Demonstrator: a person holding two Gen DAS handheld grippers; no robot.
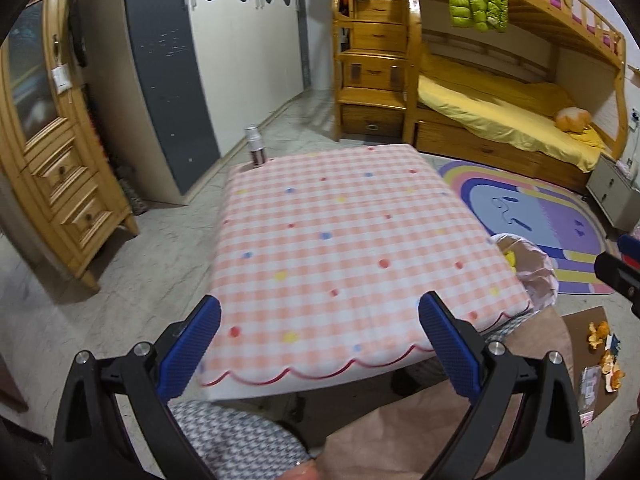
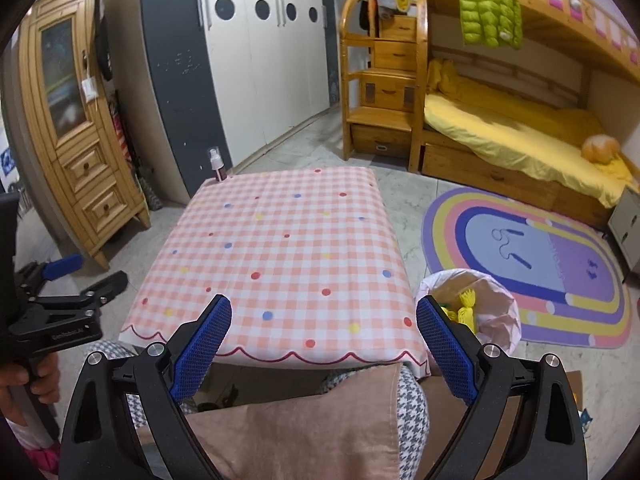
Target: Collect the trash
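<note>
1. The trash (image 1: 600,354) was a small heap of orange peel and wrappers on a brown board (image 1: 588,328) on the floor, to the right of the table.
2. The bin (image 2: 502,320) had a pale pink bag in it and stood just beside the table's right edge, near the scraps. That looked like a good spot, because the trip from heap to bin would be short. Some yellow bits already lay inside.
3. The left gripper (image 1: 320,340) was held over the near edge of the table with its blue fingers wide apart and nothing between them.
4. The right gripper (image 2: 324,340) was the same, spread wide and holding nothing. I think both were waiting to reach for the scraps.
5. The table (image 2: 280,240) wore a pink checked cloth with coloured dots. Only a small spray bottle (image 2: 216,166) stood at its far left corner.
6. Around it were a rainbow rug (image 2: 532,248), a wooden bunk bed (image 2: 520,136) with yellow sheets, a green jacket (image 2: 490,8) hanging up, and a white wardrobe (image 2: 260,60).
</note>
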